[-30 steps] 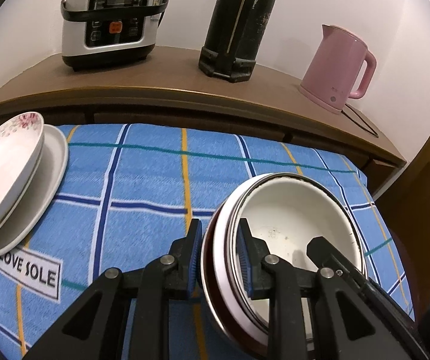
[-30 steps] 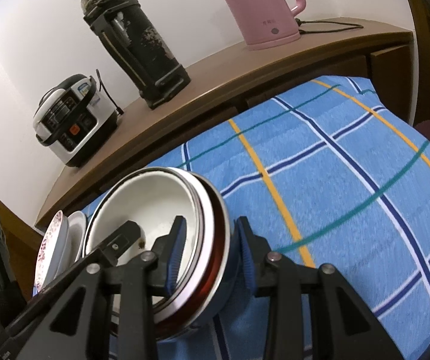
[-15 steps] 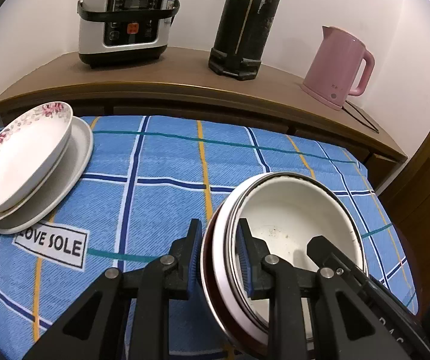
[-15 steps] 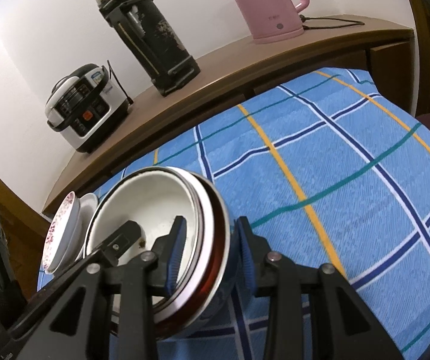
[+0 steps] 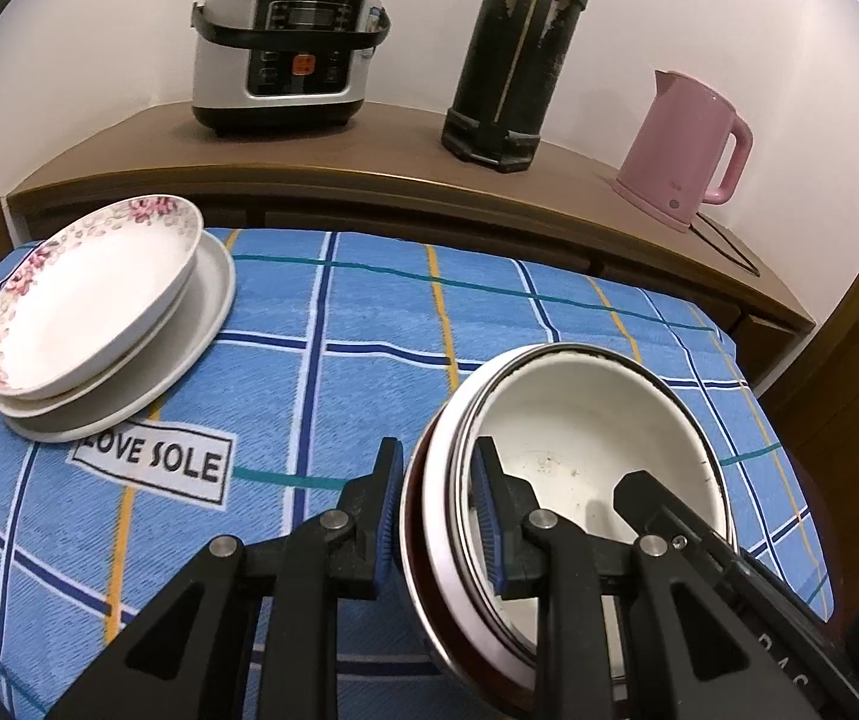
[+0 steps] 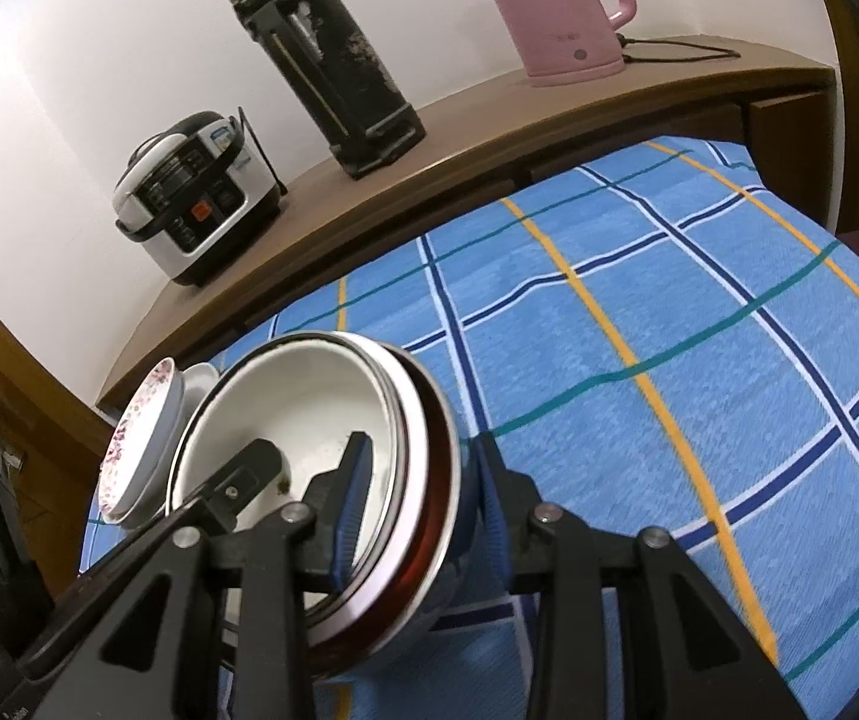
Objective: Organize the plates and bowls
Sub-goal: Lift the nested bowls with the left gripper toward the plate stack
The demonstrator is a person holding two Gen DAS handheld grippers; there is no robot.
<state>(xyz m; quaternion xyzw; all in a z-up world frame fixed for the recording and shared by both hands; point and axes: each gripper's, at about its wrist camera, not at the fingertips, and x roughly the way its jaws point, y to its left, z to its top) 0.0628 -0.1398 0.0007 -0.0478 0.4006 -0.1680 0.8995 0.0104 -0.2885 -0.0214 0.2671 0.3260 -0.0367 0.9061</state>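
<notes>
A stack of nested bowls (image 5: 585,438), white inside with a dark red outer rim, is held above the blue checked tablecloth. My left gripper (image 5: 438,510) is shut on the stack's left rim. My right gripper (image 6: 420,504) is shut on the opposite rim of the same stack (image 6: 297,420); its finger shows inside the bowl in the left wrist view. A floral-rimmed white plate (image 5: 87,294) lies on a plain white plate (image 5: 189,336) at the table's far left, and also shows in the right wrist view (image 6: 141,438).
A wooden sideboard (image 5: 369,156) behind the table carries a rice cooker (image 5: 285,42), a tall black flask (image 5: 519,48) and a pink kettle (image 5: 687,150). The tablecloth (image 6: 669,312) has a "LOVE SOLE" label (image 5: 153,459).
Both grippers have carried the bowl stack leftward toward the stacked plates, which now sit closer in both views. The grip on the rims is unchanged.
</notes>
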